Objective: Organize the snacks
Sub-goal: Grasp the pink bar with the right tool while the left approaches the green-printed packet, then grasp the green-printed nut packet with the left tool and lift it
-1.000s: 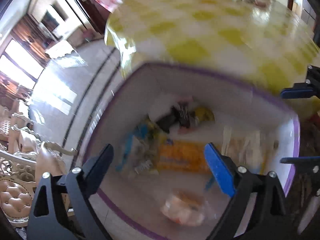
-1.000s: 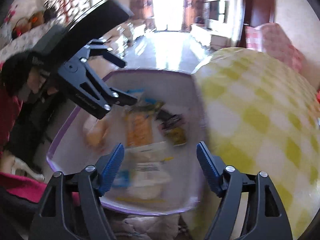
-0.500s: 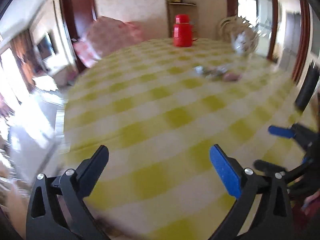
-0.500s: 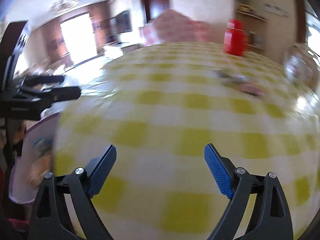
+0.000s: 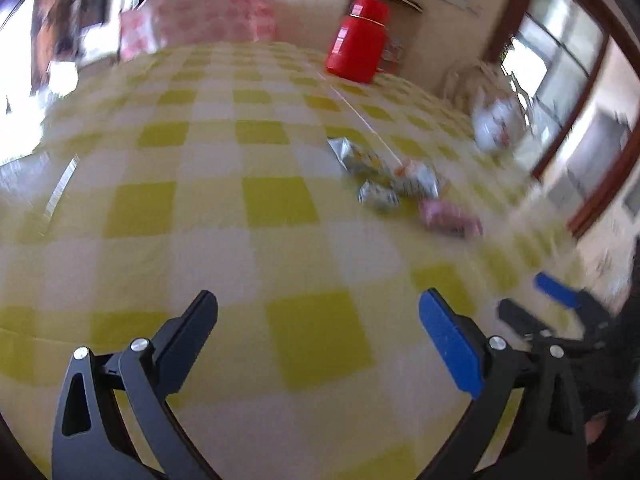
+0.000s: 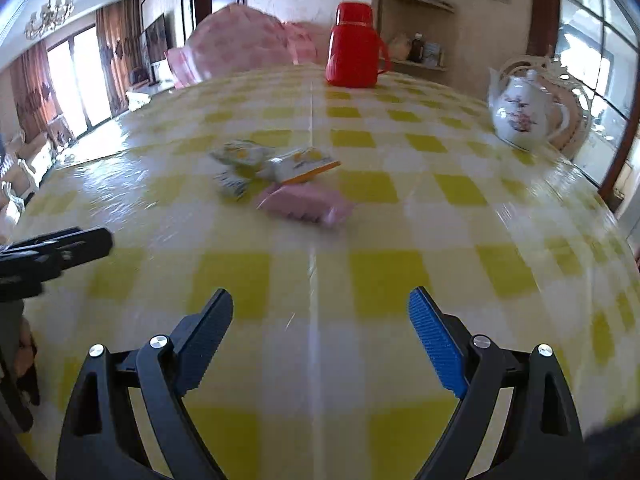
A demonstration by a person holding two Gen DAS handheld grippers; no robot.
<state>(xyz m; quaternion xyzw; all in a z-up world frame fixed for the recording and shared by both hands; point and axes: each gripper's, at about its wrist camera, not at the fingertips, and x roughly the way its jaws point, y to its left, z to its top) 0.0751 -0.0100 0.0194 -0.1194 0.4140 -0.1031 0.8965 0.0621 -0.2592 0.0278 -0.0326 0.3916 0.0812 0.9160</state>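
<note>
Several snack packets lie in a small cluster in the middle of the yellow-and-white checked table (image 6: 360, 280): a pink packet (image 6: 304, 202), a white-and-orange one (image 6: 302, 166) and two smaller pale ones (image 6: 238, 154). The left wrist view shows the same cluster (image 5: 400, 184), with the pink packet (image 5: 450, 218) nearest. My left gripper (image 5: 318, 312) hangs open over bare cloth, well short of the packets. My right gripper (image 6: 320, 308) is open too, empty, with the pink packet ahead of it. Each gripper shows at the edge of the other's view.
A red thermos jug (image 6: 354, 46) stands at the far side of the table. A white flowered teapot (image 6: 524, 114) sits at the far right by a window. A pink mesh food cover (image 6: 236, 48) rests at the far left.
Both grippers swung away from the white, purple-rimmed bin of snacks beside the table and now face across the tabletop toward the packets. The bin has left both views.
</note>
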